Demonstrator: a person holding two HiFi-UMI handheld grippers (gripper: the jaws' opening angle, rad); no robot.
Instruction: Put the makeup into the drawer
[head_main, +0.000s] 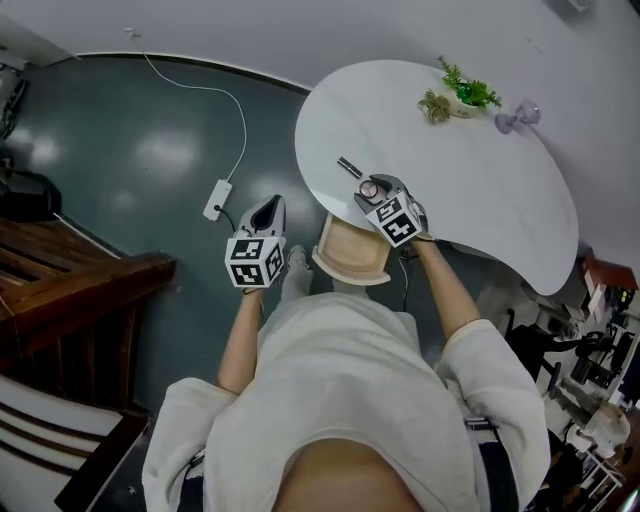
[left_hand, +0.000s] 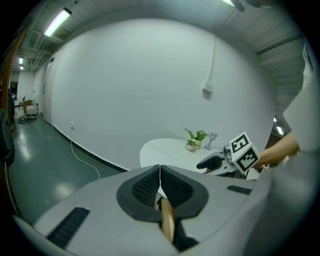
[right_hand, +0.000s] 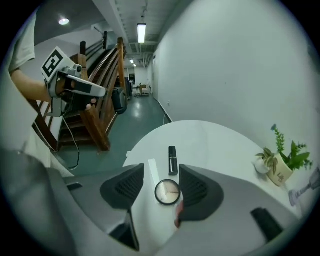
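Right gripper view shows our right gripper, jaws apart, astride the compact at the edge of the table, poised to grasp it for the drawer; our left gripper has its jaws together.

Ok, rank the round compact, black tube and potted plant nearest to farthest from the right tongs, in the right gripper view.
1. Round compact: between the right tongs.
2. Black tube: just beyond it.
3. Potted plant: far off, right side.

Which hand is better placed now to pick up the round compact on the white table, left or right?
Right. The right tongs stand open over the table with the round compact between them. The left tongs are shut and hang off the table, left of the open drawer.
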